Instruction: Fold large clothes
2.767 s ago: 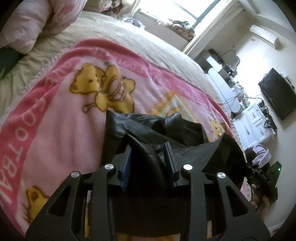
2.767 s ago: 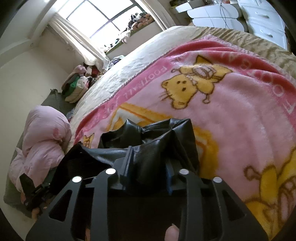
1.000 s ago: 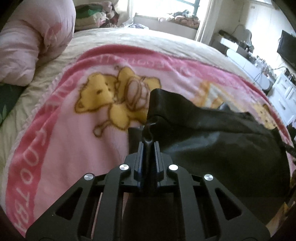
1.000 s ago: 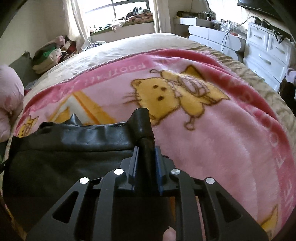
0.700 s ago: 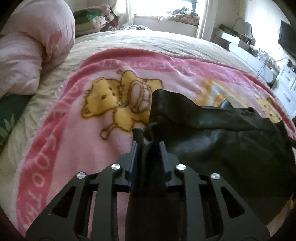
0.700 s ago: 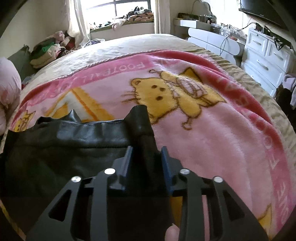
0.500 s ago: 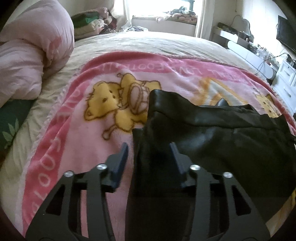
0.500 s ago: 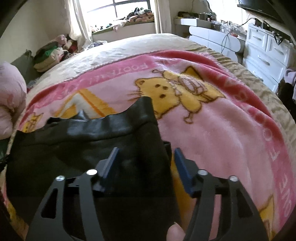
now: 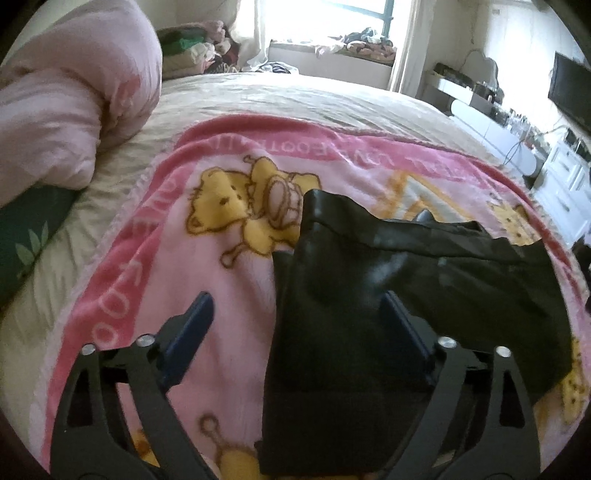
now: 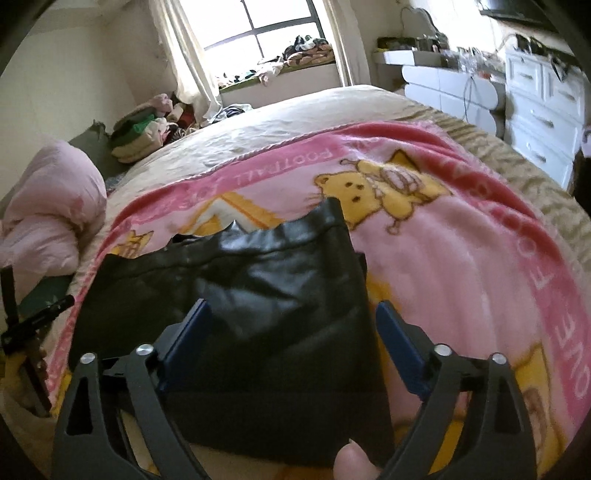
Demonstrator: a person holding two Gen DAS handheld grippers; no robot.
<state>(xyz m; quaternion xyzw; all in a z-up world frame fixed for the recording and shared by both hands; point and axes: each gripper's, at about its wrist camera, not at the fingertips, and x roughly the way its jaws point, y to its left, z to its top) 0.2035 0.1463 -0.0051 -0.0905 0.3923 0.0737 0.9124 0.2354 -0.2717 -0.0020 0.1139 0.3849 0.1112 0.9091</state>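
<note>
Nearest the cameras, both pairs of tongs stand wide and their jaws are opening: the left tongs (image 9: 297, 308) have the garment's left edge lying between the blue pads without either pad pressing on it, and the right tongs (image 10: 290, 317) hang the same way over its right part, holding nothing. A fingertip (image 10: 351, 461) shows at the bottom of the right view. The black garment (image 9: 388, 295), shiny and leather-like, lies flat and folded on the pink blanket (image 9: 155, 258), a broad dark slab with creased, glossy patches and a raised hem or cuff corner at its far left end; a small dark point pokes up behind its far edge. Its long axis runs left to right across the bed, parallel to the near edge, with the shorter sides pointing away toward the window. The blanket carries yellow bear figures and white lettering on a deeper pink border, and it is spread over a beige bedspread (image 9: 295, 96). Farther off lie a rolled pink quilt (image 9: 66, 110), a heap of clothes (image 10: 147, 129) by the curtained window (image 10: 258, 29), and white drawers (image 10: 543, 110) on the right wall.
</note>
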